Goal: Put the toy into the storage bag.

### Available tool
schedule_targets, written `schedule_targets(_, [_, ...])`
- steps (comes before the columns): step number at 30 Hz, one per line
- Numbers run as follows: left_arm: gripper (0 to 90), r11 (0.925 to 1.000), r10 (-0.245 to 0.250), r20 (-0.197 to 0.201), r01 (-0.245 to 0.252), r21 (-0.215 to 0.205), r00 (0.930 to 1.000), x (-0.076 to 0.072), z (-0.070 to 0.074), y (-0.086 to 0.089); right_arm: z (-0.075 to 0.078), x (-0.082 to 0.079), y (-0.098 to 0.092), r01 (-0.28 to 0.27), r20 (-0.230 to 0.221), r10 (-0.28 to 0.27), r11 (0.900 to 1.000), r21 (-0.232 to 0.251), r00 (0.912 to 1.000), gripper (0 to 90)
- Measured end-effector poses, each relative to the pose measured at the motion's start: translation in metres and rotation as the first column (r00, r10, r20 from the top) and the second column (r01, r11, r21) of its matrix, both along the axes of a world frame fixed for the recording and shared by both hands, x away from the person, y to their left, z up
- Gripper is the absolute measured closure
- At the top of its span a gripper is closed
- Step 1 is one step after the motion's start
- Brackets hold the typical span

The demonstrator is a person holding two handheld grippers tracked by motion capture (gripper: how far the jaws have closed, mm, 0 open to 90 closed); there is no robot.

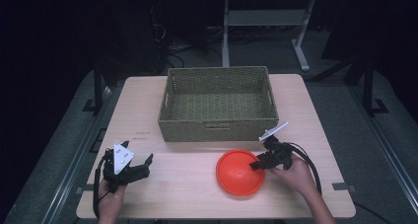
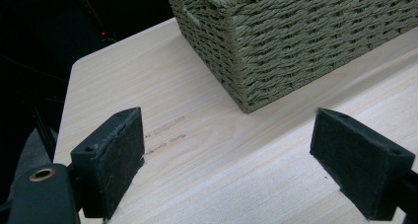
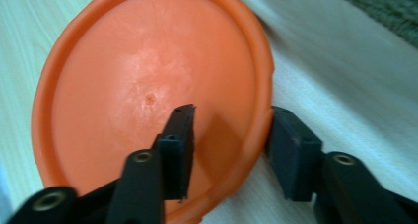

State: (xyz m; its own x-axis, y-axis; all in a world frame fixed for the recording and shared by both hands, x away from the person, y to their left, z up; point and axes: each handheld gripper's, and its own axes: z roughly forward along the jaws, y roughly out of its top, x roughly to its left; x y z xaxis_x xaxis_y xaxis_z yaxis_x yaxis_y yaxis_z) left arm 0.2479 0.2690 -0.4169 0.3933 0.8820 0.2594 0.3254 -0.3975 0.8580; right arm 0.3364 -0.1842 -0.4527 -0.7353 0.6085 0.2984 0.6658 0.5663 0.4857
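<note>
- Since the orange bowl (image 1: 240, 172) lies on the table (image 1: 187, 184) near my front edge, just in front of the basket (image 1: 218, 104), I read the step in hand as gripping its rim.
- At my right gripper (image 3: 231, 145), one jaw stands inside the bowl and the other outside, straddling the rim on the side nearest my right hand (image 1: 296, 174).
- Its jaws are narrowed to about half; the outer pad looks touching or almost touching the rim, the inner one stands off the wall, so I judge the bite not yet made.
- My next move, as I see it, calls for closing fully on the rim, then lifting the bowl clear of the basket's near wall and over into it.
- A thin, slick rim could slip or tip the bowl, so I would want a firm pinch first.
- Well apart at the table's left, my left gripper (image 2: 226, 150) hovers with jaws wide and nothing between them.
</note>
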Motion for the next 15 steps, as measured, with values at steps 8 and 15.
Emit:
schedule_targets(8, [12.7,0.9999,-0.005,0.001,0.005,0.016,1.0000,0.000,0.000,-0.001,0.010,-0.004,-0.004,0.018,0.042,-0.019,1.000,0.012,0.9989,71.8])
schedule_targets(15, [12.8,0.9995,-0.009,0.004,0.009,0.030,1.0000,-0.001,-0.001,-0.003,0.023,-0.009,-0.010,0.036,0.036,-0.039,0.995,0.089,0.9986,80.0])
